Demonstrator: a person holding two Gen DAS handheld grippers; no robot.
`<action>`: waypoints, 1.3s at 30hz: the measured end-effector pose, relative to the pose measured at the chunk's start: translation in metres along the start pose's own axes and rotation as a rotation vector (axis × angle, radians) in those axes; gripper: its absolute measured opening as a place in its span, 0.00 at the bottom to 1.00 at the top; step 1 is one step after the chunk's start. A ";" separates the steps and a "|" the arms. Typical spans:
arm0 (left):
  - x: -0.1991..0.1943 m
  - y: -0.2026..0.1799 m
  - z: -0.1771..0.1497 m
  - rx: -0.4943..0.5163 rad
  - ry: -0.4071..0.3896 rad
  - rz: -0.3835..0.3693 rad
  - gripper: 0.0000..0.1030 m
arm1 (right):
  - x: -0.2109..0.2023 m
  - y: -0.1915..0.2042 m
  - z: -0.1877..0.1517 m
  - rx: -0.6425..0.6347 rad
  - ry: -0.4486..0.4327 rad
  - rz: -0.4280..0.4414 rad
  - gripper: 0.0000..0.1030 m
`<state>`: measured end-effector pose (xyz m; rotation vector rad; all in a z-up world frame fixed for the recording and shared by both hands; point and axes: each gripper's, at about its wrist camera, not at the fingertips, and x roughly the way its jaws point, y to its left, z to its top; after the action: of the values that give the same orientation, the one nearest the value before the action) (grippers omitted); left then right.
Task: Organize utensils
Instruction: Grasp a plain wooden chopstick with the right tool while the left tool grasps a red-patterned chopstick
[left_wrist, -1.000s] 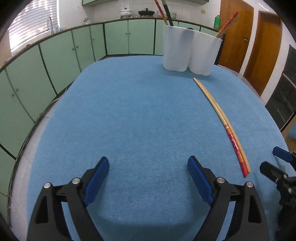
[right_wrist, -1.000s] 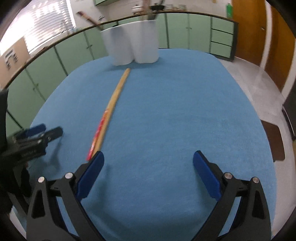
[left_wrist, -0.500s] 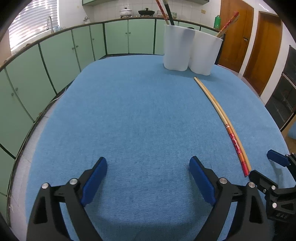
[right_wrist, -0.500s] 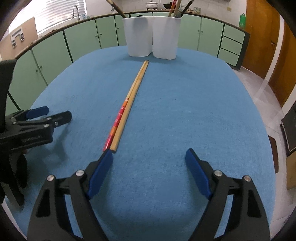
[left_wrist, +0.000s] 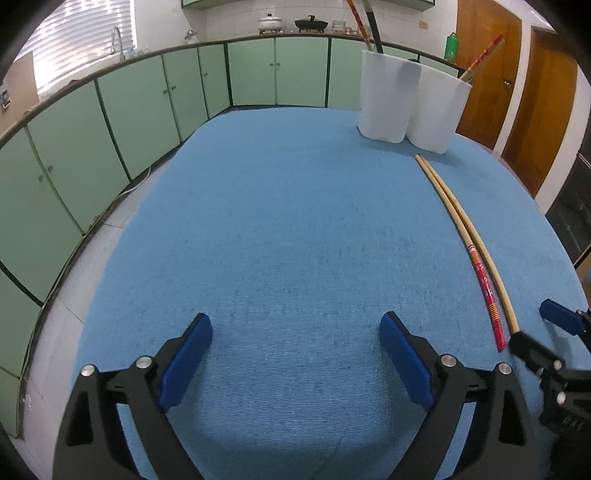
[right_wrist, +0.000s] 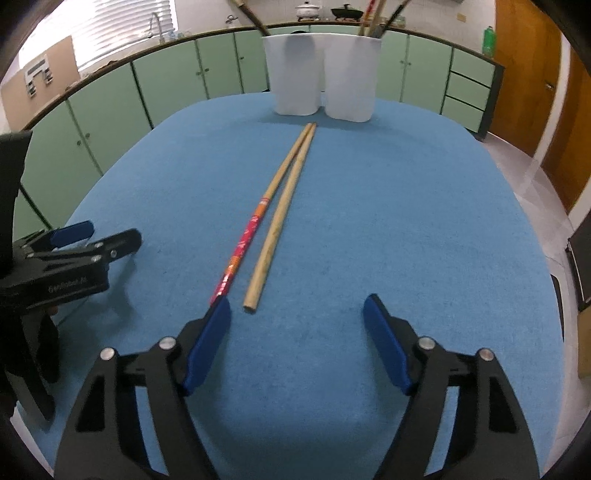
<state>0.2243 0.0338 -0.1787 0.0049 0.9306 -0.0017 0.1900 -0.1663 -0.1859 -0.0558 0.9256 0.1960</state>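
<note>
Right hand-held gripper (right_wrist: 295, 321) closing — chopstick (right_wrist: 236, 254) tip hidden

Green cabinets (left_wrist: 155, 110), wooden doors (left_wrist: 484, 74) (bright blinds (left_wrist: 81, 40))

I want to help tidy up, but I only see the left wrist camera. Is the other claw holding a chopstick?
Observer: No. The right claw is empty. Its jaws are closing with only blue cloth between them.
Operator: Where do the chopsticks end?
Observer: The plain chopstick ends just ahead of the gap. The red chopstick ends at the tip of the claw's left finger. I cannot tell if they touch.
</note>
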 end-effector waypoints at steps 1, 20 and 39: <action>0.000 0.000 0.000 0.000 0.000 0.000 0.88 | 0.001 -0.002 0.000 0.011 -0.001 -0.010 0.67; 0.001 -0.002 -0.001 0.011 -0.001 0.007 0.89 | -0.004 -0.006 -0.003 0.055 -0.024 0.093 0.06; -0.010 -0.079 -0.009 0.142 -0.015 -0.108 0.69 | -0.018 -0.079 -0.020 0.177 -0.049 -0.031 0.07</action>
<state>0.2110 -0.0455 -0.1765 0.0861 0.9132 -0.1673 0.1790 -0.2494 -0.1869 0.0981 0.8894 0.0859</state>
